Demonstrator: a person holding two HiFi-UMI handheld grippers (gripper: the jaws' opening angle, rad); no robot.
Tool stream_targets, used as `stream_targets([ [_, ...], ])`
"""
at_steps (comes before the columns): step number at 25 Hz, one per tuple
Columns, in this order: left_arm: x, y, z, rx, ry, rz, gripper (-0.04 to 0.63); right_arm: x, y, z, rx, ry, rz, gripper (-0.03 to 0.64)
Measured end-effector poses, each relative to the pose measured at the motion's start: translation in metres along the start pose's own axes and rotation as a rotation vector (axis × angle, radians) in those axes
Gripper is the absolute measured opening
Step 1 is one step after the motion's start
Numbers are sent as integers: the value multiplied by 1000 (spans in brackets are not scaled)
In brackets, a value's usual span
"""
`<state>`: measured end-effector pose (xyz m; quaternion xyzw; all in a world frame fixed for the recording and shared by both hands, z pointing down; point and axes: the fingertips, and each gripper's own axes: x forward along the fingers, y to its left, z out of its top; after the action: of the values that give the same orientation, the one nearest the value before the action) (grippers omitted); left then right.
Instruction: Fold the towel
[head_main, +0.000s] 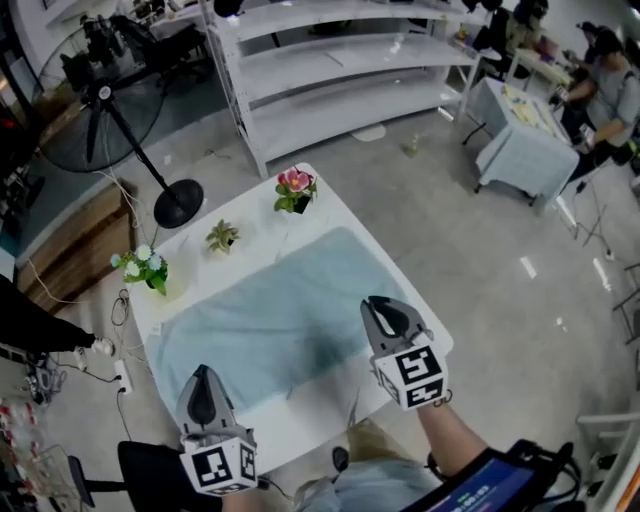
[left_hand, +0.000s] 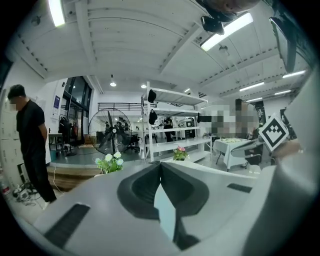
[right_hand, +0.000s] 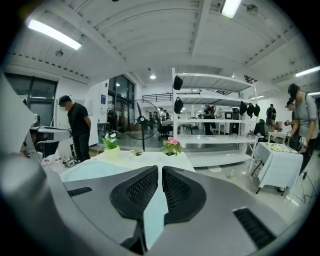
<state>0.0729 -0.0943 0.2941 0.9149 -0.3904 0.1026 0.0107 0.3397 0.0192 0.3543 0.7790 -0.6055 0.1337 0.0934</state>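
Plain pale blue-green towel (head_main: 280, 320) on a white bench (head_main: 255, 250). Potted plants: one with pink flowers (head_main: 295, 188) and green leaves, one small and all green (head_main: 222, 237), one with white flowers (head_main: 143, 265) over green leaves. Left tongs (head_main: 203, 372) and right tongs (head_main: 385, 303): grey shells, black pads (right_hand: 137, 192) with a fine grid texture, each bearing a white cube (head_main: 415, 372) with black square markers. Floor (head_main: 480, 260) grey; shelf (head_main: 340, 60) white; standing fan (head_main: 100, 110) black; side-table cloth (head_main: 525, 150) pale blue-grey.

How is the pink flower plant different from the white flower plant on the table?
The pink flower plant has pink blooms; the white flower plant has white ones. The pink one stands at the far corner of the table, the white one near its left corner. Both stand upright on it, off the towel.
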Motion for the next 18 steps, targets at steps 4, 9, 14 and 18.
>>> stream_targets([
  [4, 33, -3, 2, 23, 29, 9, 8, 24, -51, -4, 22, 39, -44, 52],
  [9, 67, -10, 3, 41, 65, 25, 6, 52, -89, -20, 40, 97, -34, 87],
  [14, 85, -10, 0, 51, 84, 37, 7, 68, -112, -42, 60, 159, -38, 120],
  [18, 93, -8, -10, 46, 98, 34, 8, 76, -119, -57, 62, 206, -25, 153],
])
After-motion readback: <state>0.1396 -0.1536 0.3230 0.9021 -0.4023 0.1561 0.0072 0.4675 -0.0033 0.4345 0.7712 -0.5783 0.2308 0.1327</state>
